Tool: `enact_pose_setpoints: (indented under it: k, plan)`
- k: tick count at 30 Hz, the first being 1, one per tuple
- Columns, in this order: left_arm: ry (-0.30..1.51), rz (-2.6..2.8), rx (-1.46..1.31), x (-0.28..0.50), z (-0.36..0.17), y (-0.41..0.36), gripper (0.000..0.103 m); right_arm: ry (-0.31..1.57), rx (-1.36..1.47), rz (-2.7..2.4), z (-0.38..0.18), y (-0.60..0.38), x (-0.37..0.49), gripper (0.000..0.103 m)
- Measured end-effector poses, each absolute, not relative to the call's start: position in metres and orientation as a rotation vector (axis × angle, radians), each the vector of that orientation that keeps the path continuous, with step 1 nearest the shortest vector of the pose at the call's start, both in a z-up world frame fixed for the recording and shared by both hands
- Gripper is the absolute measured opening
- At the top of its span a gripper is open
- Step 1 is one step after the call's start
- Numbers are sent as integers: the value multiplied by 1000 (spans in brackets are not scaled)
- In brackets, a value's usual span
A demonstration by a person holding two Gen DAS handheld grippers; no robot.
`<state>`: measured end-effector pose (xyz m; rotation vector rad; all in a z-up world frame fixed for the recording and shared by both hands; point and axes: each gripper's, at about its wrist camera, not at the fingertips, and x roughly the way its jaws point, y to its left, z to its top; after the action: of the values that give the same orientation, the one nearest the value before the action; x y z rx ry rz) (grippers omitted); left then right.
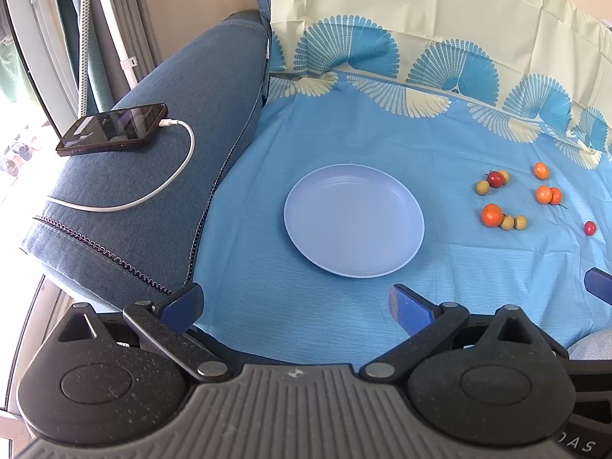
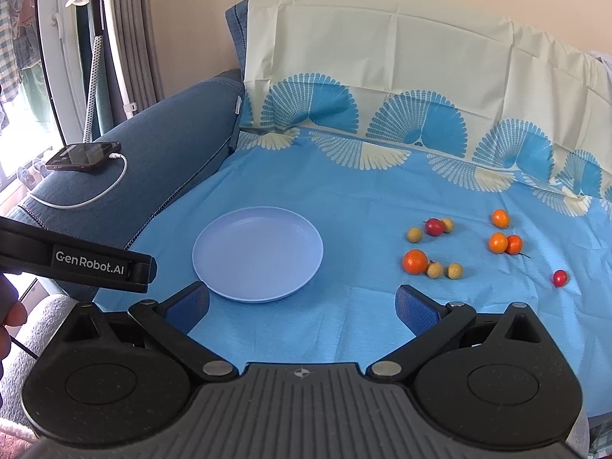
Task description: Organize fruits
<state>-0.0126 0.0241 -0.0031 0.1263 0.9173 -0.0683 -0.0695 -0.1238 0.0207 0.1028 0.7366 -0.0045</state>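
The small fruits lay scattered on the right side of the light-blue patterned cloth: a larger round orange fruit (image 2: 414, 261) with two tan, longan-like balls (image 2: 435, 269) just beside it, a dark red cherry-like fruit (image 2: 434, 227) between two more tan ones farther back, three small orange fruits (image 2: 498, 242) to their right, and a lone red cherry tomato (image 2: 560, 278) nearest the right edge. The round pale-blue plastic plate (image 2: 214, 264) sat to their left, with nothing in it.

None of the sorting seemed done, so the step in hand was judged to be the first pick. Both the right tongs (image 2: 302, 308) and the left tongs (image 1: 295, 304) stood wide apart, holding nothing, near the front of the cloth. The next move would likely call for the right tongs to reach right and far, closing gently on one fruit; the clustered ones touched, so neighbours might roll.

Nothing lay between fruit and plate. A black phone (image 1: 113, 129) on a white charging cable (image 1: 153, 187) rested on the blue sofa arm (image 1: 183, 88) at left, well apart.
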Motion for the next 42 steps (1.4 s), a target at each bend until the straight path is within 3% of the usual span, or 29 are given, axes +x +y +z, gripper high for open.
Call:
enact_pose_setpoints:
  k: [27,34,42]
  plan:
    - [959,-133,118,6,-5,2,103,696,172,-49,14,-153,-65,102]
    - [1013,-291,155,43,-24,-72,103,650,259,-331,-7,-245,-69,103]
    - [1095,-369,231,113,-92,-184,103,638,345,-676,-63,-380,-54,103]
